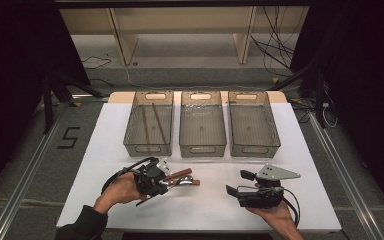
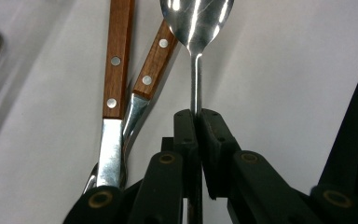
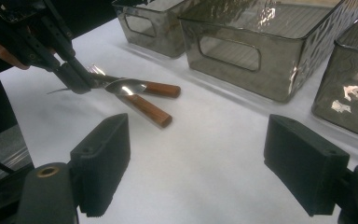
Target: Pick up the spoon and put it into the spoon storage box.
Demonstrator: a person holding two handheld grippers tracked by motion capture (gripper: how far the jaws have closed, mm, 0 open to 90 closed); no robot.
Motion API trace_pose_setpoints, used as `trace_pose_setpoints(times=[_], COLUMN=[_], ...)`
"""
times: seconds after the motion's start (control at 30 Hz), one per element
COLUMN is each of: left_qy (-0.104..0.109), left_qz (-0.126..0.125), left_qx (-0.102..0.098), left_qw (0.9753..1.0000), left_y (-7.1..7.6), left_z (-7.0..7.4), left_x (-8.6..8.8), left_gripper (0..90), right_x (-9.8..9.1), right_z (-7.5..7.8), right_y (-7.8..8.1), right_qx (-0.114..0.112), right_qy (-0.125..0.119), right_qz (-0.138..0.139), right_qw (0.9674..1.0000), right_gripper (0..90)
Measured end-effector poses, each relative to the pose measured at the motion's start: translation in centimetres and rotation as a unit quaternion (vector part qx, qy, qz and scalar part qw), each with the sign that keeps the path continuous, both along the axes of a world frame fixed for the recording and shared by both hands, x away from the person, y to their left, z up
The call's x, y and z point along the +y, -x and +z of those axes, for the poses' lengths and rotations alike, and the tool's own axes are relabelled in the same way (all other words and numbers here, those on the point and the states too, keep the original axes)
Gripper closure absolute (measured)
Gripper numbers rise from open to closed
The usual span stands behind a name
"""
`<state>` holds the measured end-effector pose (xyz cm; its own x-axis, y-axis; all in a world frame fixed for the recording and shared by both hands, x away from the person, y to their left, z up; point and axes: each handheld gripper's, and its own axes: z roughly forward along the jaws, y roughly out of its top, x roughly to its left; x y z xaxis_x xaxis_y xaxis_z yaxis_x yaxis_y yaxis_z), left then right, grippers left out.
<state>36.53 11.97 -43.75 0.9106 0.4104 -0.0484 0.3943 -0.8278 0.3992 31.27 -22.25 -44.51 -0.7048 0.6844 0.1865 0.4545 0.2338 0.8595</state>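
Left hand-held gripper (image 2: 196, 122): clenched on spoon (image 2: 196, 28) stem, frame centre.
Right hand-held gripper (image 3: 205, 163): released, holding nothing, above counter (image 3: 214, 154).

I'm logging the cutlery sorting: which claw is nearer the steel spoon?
Left. The left claw is shut on the spoon at its thin neck. The right claw stands open and apart from it over bare table.

The high view looks forward and down over the whole table (image 1: 200, 200) from the person's side. The left gripper view rides close behind its tool (image 2: 196, 116), nearly touching a spoon (image 2: 196, 18). The right gripper view sits low, looking across the table toward the bins (image 3: 242, 51). All three share the spoon and two wooden-handled pieces (image 3: 151, 111).
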Motion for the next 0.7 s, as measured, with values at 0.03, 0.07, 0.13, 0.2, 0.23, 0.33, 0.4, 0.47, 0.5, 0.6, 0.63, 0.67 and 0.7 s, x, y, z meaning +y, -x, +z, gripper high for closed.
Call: trace_pose_setpoints(times=[0.03, 0.07, 0.13, 0.2, 0.23, 0.33, 0.4, 0.47, 0.5, 0.6, 0.63, 0.67, 0.7], left_qy=[0.001, 0.001, 0.007, 0.012, 0.015, 0.024, 0.034, 0.043, 0.049, 0.068, 0.070, 0.072, 0.073], left_qz=[0.002, 0.002, 0.004, 0.010, 0.012, 0.020, 0.022, 0.025, 0.029, 0.041, 0.043, 0.045, 0.047], left_qx=[0.000, 0.000, 0.001, 0.001, -0.001, -0.005, -0.006, -0.008, -0.008, -0.005, -0.005, -0.009, -0.013], left_qw=[1.0000, 1.0000, 1.0000, 0.9999, 0.9998, 0.9995, 0.9991, 0.9987, 0.9984, 0.9968, 0.9966, 0.9964, 0.9961], left_y=[0.0, 0.0, -0.1, -0.1, -0.2, -0.4, -0.6, -0.8, -1.0, -1.5, -1.7, -1.9, -2.1], left_z=[0.0, 0.1, 0.2, 0.4, 0.5, 1.0, 1.3, 1.6, 1.7, 2.1, 2.3, 2.5, 2.7], left_x=[0.0, 0.0, 0.0, 0.0, 0.0, 0.1, 0.0, 0.0, 0.0, -0.1, -0.1, -0.2, -0.3], left_gripper=[84.7, 84.7, 84.7, 84.7, 84.6, 84.6, 84.6, 84.7, 84.7, 84.7, 84.7, 84.7, 84.7], right_x=[0.0, 0.0, 0.0, 0.0, 0.0, 0.0, 0.0, 0.0, 0.0, -0.1, -0.1, -0.1, -0.1], right_z=[0.0, 0.0, 0.0, 0.0, 0.0, 0.0, 0.0, 0.0, 0.0, 0.0, 0.0, 0.0, 0.0], right_y=[0.0, 0.0, 0.0, 0.0, 0.0, 0.0, 0.0, 0.0, 0.0, 0.0, 0.0, 0.0, 0.0], right_qx=[0.000, 0.000, 0.001, 0.000, 0.001, 0.000, 0.000, 0.001, 0.001, 0.000, 0.000, 0.000, 0.000], right_qy=[0.000, 0.000, -0.001, 0.000, 0.000, -0.001, -0.001, -0.002, -0.003, -0.003, -0.003, -0.004, -0.005], right_qz=[0.000, 0.000, -0.001, -0.001, -0.001, -0.001, -0.001, -0.001, -0.001, -0.001, -0.001, -0.001, -0.002], right_qw=[1.0000, 1.0000, 1.0000, 1.0000, 1.0000, 1.0000, 1.0000, 1.0000, 1.0000, 1.0000, 1.0000, 1.0000, 1.0000], right_gripper=[23.5, 23.5, 23.5, 23.5, 23.5, 23.5, 23.5, 23.4, 23.5, 23.4, 23.4, 23.4, 23.4])
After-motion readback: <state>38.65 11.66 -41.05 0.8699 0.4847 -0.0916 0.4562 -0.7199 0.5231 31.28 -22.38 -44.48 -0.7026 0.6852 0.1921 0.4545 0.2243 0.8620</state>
